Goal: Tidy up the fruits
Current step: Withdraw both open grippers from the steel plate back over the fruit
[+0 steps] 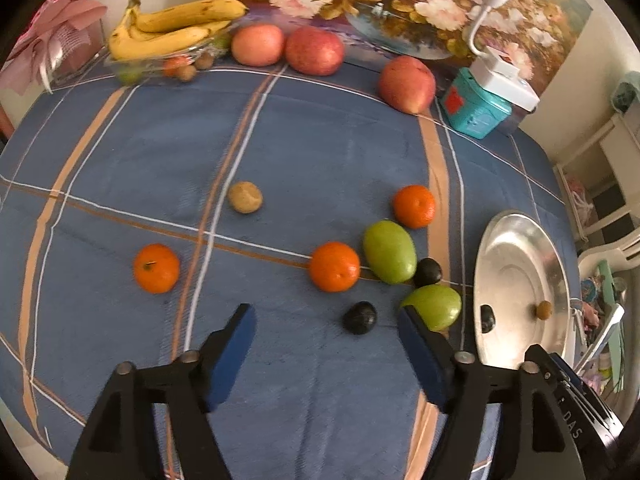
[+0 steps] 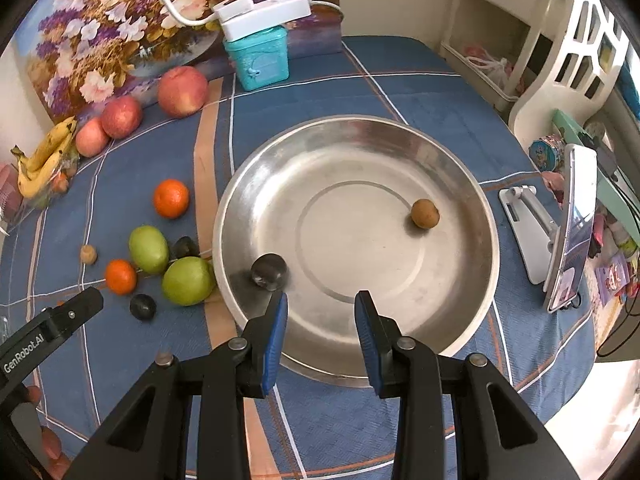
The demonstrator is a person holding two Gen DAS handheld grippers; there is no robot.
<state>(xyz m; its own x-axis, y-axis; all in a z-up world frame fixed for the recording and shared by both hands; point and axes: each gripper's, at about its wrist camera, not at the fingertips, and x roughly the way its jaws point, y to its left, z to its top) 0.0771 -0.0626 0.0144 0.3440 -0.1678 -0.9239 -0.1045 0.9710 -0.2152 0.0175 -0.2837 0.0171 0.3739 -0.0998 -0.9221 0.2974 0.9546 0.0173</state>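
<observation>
We hold the left gripper [image 1: 326, 322] above the blue checked cloth [image 1: 320, 140], its jaws spread wide and empty. In the left wrist view the loose fruits lie in the middle and to the right of it: three oranges, one at the centre left [image 1: 156, 268], one at the centre [image 1: 334, 266] and one higher on the right [image 1: 414, 206], two green fruits [image 1: 389, 251] [image 1: 436, 306], two dark plums [image 1: 359, 317] [image 1: 427, 272] and a small brown fruit [image 1: 245, 197]. The nearer green fruit lies just beside our right finger, maybe touching it; the view does not let us be sure.

The right gripper [image 2: 321, 312] hangs over the near rim of the steel bowl [image 2: 460, 160], jaws apart and holding nothing. In the bowl there are already one dark plum [image 2: 269, 271] at the lower left and one small brown fruit [image 2: 425, 213] at the right. So we judge the sorting is only begun.

For the next pick, the dark plum in the lower centre of the left wrist view seems the easiest, because it lies between our open fingers. We should bring the fingers down on both sides of it, low near the cloth, and close slowly, since a round fruit rolls away easily. We must also take care not to push the green fruit at the right finger against the bowl.

The bananas [image 1: 172, 28] and the big apples [image 1: 315, 50] at the top of the frame lie far away.
</observation>
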